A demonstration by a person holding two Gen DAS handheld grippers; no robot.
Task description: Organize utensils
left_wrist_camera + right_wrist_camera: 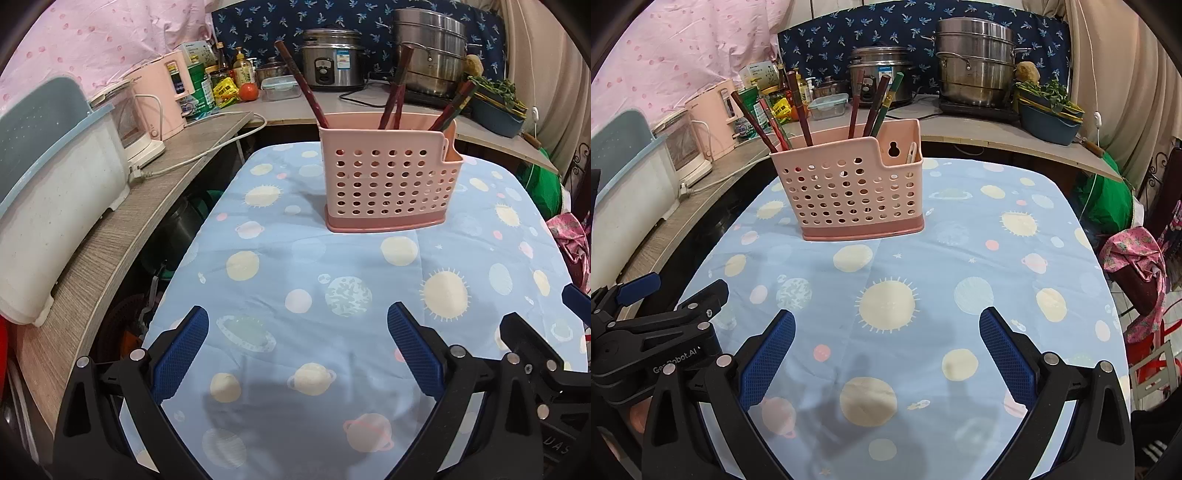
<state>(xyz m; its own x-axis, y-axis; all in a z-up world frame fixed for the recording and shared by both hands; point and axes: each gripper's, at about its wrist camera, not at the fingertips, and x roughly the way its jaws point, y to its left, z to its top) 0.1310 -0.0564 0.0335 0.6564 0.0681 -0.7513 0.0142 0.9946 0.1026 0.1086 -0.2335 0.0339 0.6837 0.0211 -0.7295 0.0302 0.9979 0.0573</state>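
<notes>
A pink perforated utensil holder (388,181) (855,188) stands upright on the blue planet-print tablecloth (332,302) (942,280). Several dark red chopsticks (306,86) (798,107) lean out of its top, with one greenish stick (888,103) among them. A white utensil (911,151) sits in the lower side compartment. My left gripper (297,317) is open and empty, well short of the holder. My right gripper (886,321) is open and empty too, over the cloth. The left gripper's body (661,325) shows at the right wrist view's left edge.
A wooden counter (122,236) runs along the left with a white dish rack (55,206), a kettle (144,125) and a power cord. Behind stand a rice cooker (332,62), a steel steamer pot (975,62), bottles and a tomato (248,91). Cloth bags (1137,266) lie right.
</notes>
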